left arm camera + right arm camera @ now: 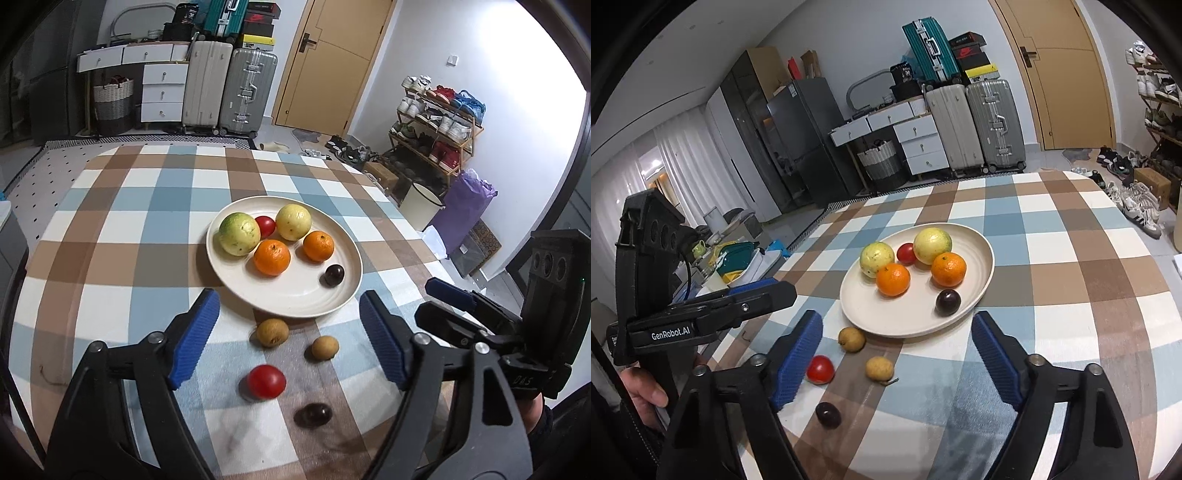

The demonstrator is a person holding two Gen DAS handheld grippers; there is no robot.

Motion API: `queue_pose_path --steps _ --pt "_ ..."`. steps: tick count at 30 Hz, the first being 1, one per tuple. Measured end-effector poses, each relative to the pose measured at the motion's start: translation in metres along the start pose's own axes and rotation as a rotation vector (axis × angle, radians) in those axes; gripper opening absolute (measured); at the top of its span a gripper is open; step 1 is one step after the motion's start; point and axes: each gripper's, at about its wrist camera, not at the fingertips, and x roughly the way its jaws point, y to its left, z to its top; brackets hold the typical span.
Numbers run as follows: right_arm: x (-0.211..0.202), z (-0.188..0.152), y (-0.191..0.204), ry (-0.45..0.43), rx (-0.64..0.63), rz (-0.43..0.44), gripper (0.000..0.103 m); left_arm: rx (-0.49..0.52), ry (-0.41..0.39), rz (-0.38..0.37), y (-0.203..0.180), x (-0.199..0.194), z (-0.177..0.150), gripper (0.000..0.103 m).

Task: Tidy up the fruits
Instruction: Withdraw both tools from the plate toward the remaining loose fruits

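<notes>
A cream plate (295, 306) on the checked tablecloth holds two yellow-green round fruits (239, 234), two oranges (272, 257), a small tomato (266, 226) and a dark plum (334, 275). On the cloth in front of it lie two small brown fruits (272, 332), a red tomato (266, 381) and a second dark plum (312, 414). My left gripper (289, 295) hovers open over these loose fruits, holding nothing. My right gripper (897, 316) is open and empty too, just short of the plate (908, 328), with the loose tomato (820, 369) beside its left pad.
The two grippers are side by side, the right one (454, 295) close to the left one's right finger. A hand (646, 391) holds the left gripper. The table's right edge drops to a white bucket (421, 206) and a shoe rack (436, 122); suitcases (229, 88) stand behind.
</notes>
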Motion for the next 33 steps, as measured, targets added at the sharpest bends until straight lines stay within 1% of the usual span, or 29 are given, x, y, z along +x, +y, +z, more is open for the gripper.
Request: queue_pose_path --steps 3,6,8,12,14,15,18,22,28,30,33 --pt "-0.005 -0.003 0.004 -0.014 -0.005 0.004 0.086 -0.003 -0.003 0.007 0.001 -0.008 -0.007 0.080" --pt "-0.008 -0.006 0.007 -0.024 -0.004 0.005 0.090 -0.003 -0.004 0.014 0.000 -0.014 -0.012 0.082" --pt "-0.011 -0.009 0.010 -0.032 -0.007 0.008 0.091 -0.003 -0.004 0.024 0.000 -0.017 -0.016 0.087" --pt "-0.017 -0.015 0.015 -0.041 -0.024 -0.003 0.093 0.010 0.006 0.039 -0.003 -0.023 -0.027 0.092" --pt "-0.020 -0.018 0.016 -0.045 -0.022 -0.005 0.097 0.013 0.005 0.045 -0.005 -0.026 -0.032 0.098" --pt "-0.022 -0.019 0.017 -0.050 -0.021 -0.008 0.098 0.011 0.003 0.045 -0.005 -0.028 -0.035 0.099" --pt "-0.027 -0.022 0.018 -0.058 -0.017 -0.010 0.098 0.006 0.005 0.040 -0.006 -0.029 -0.042 0.100" --pt "-0.033 -0.027 0.019 -0.065 -0.019 -0.024 0.099 0.009 0.033 0.039 -0.008 -0.025 -0.052 0.102" --pt "-0.035 -0.036 0.022 -0.057 -0.038 -0.043 0.100 0.005 0.100 0.036 -0.012 -0.009 -0.071 0.102" --pt "-0.034 -0.040 0.021 -0.046 -0.037 -0.045 0.102 0.012 0.131 0.044 -0.014 -0.002 -0.077 0.102" --pt "-0.032 -0.044 0.020 -0.020 -0.046 -0.068 0.102 0.021 0.155 0.051 -0.016 0.007 -0.084 0.102"
